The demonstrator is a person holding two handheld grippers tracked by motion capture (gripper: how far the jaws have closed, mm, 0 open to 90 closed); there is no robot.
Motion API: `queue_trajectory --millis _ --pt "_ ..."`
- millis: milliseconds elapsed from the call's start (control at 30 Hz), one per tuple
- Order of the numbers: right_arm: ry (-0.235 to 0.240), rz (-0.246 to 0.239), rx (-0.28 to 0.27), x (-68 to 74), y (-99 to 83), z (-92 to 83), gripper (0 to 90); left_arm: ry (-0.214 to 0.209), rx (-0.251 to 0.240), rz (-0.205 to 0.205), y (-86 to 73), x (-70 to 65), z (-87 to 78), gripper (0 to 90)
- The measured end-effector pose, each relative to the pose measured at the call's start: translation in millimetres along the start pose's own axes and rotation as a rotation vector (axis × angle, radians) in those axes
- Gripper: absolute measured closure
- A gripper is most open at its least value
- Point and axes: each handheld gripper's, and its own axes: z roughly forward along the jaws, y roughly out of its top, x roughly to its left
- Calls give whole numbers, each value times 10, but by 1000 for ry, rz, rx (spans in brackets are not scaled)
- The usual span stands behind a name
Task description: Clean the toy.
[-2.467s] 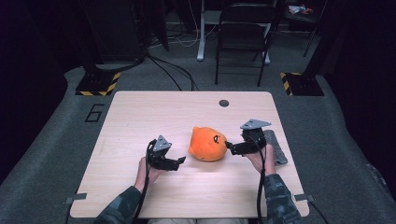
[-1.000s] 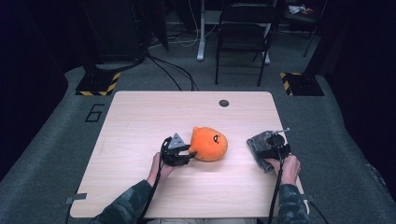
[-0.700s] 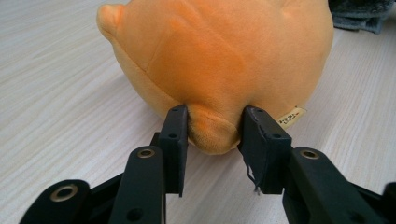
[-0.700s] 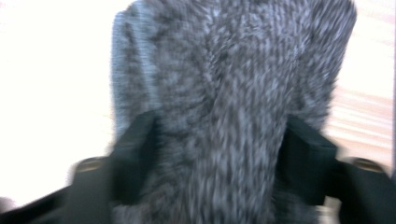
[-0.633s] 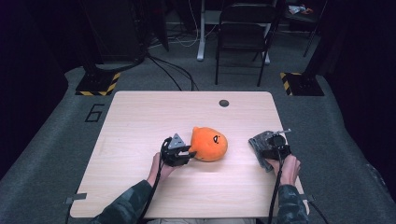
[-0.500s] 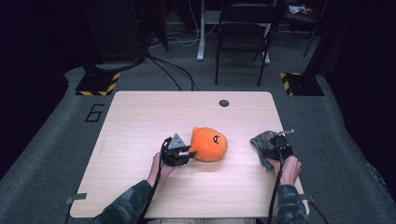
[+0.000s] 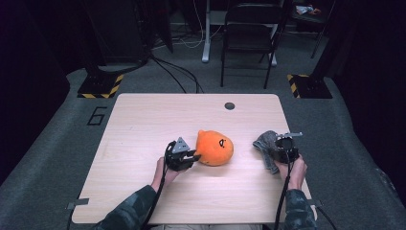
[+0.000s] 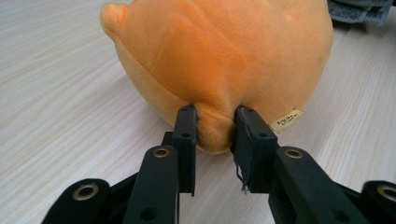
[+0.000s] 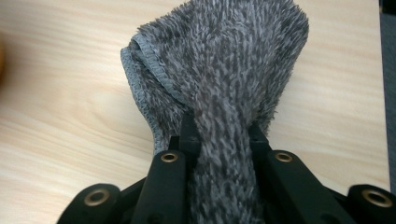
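An orange plush toy (image 7: 214,147) lies in the middle of the wooden table (image 7: 143,120). My left gripper (image 7: 189,155) touches its left side. In the left gripper view the jaws (image 8: 215,119) have just been closing and pinch a fold of the orange plush toy (image 8: 219,51) between the pads. A grey fuzzy cloth (image 7: 264,143) lies bunched near the table's right edge. My right gripper (image 7: 276,148) has just closed on it. The right gripper view has the grey cloth (image 9: 224,56) squeezed between the jaws of the right gripper (image 9: 223,128) and running back over them.
A small black round cap (image 7: 230,106) sits in the tabletop near the far edge. Beyond the table stand a black chair (image 7: 249,33), floor cables and a yellow-black striped base (image 7: 98,87). Bare wood stretches to the left and the front.
The left gripper moved right up to the plush toy and pinched it. The right gripper went from beside the toy to the cloth, which bunched up as the jaws closed.
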Motion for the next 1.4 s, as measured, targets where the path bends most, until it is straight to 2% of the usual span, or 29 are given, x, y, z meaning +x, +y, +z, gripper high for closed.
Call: queue_trajectory --millis 167,300,367,500,567,700,733,1000,1133,1267,1400 --pt "54 4 -61 118 89 -177 759 14 -15 2 5 -18 9 741" --pt "99 -16 -110 180 154 -269 759 16 -16 2 10 -31 8 748" --pt "125 -13 -114 233 181 -290 759 20 -18 3 9 -36 7 749" --pt "132 -51 -118 337 235 -304 759 25 -26 -4 1 -47 7 752" --pt "145 -46 -126 377 267 -320 759 26 -28 -3 -9 -40 2 753" --pt "165 -68 -142 490 334 -375 758 29 -38 -12 -5 -62 1 754" --pt "165 -65 -147 516 344 -392 758 30 -36 -4 3 -66 -2 754" --pt "195 -138 -188 800 523 -567 759 28 -40 -8 9 -86 -11 755" --pt "201 -191 -201 969 606 -651 758 39 -50 -7 17 -95 -3 755" --pt "223 -206 -214 1104 695 -701 758 40 -55 -12 18 -101 0 754" --pt "229 -258 -205 1265 737 -698 758 42 -63 -10 32 -114 4 754"
